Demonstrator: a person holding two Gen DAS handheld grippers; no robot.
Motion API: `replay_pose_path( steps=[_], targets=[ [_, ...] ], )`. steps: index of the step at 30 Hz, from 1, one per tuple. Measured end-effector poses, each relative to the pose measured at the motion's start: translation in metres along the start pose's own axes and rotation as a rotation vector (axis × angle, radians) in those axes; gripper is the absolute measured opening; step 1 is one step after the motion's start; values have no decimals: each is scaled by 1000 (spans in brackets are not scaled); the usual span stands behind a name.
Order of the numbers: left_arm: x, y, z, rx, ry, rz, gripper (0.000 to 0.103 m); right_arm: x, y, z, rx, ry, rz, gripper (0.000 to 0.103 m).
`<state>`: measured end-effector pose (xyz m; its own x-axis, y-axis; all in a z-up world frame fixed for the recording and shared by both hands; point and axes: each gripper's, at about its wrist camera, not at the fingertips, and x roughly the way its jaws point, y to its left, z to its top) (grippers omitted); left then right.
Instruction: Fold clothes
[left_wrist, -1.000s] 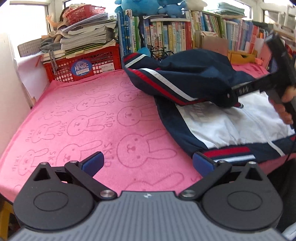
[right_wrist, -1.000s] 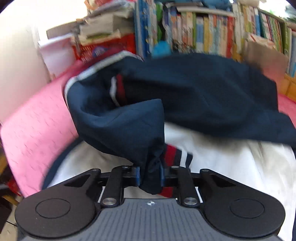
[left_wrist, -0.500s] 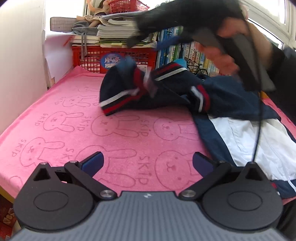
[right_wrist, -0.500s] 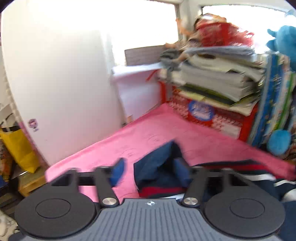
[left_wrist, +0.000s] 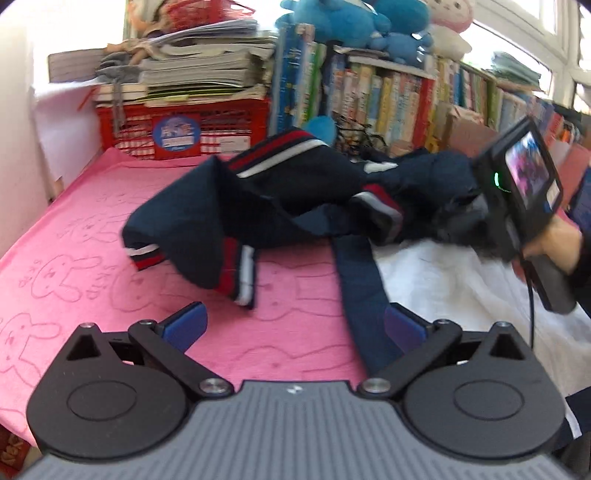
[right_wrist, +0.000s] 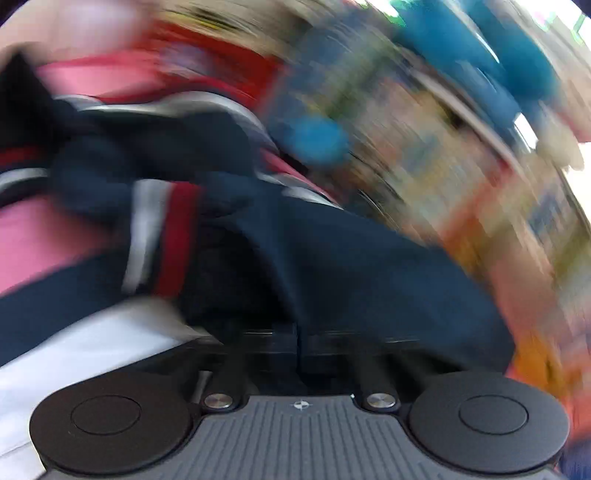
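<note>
The navy, white and red striped fabric jacket (left_wrist: 295, 206) lay crumpled on the surface covered by a pink bunny-print towel (left_wrist: 92, 236), its dark sleeves bunched toward the middle and its white body panel spread out to the right. One loose sleeve end with a red and white cuff (left_wrist: 240, 273) pointed down toward the camera, lying just ahead of the left hand-held gripper (left_wrist: 291, 326) and a little to its left. A navy band of the jacket ran from the heap straight toward that gripper's right finger, so the garment's long axis lay roughly left to right across the view.

The left hand-held gripper hovered with its blue-padded fingers wide apart and nothing between them. The right hand-held gripper (right_wrist: 297, 343), seen from the left wrist view over the white panel, looked in its own blurred view to have its fingers drawn together, with dark cloth piled right against them; whether any cloth was pinched could not be told.

Judging from this, the left hand-held gripper was the nearer one to the cuffed sleeve end, which lay forward of it and within easy reach for the next fold.
</note>
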<state>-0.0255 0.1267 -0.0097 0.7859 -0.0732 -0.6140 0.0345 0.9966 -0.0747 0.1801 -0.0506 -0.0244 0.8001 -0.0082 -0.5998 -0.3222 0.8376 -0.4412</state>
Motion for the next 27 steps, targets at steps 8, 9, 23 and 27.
replay_pose_path(
  steps=[8, 9, 23, 27],
  targets=[
    [19, -42, 13, 102, 32, 6, 103, -23, -241, -39, 440, -23, -583, 10],
    [21, -45, 14, 109, 32, 6, 103, -25, -275, -46, 483, 3, -684, 14],
    [34, -46, 10, 58, 172, -42, 103, -111, -238, -196, 576, -10, 39, 103],
    [18, -42, 3, 93, 190, -44, 103, -150, -194, -229, 628, -41, 176, 103]
  ],
)
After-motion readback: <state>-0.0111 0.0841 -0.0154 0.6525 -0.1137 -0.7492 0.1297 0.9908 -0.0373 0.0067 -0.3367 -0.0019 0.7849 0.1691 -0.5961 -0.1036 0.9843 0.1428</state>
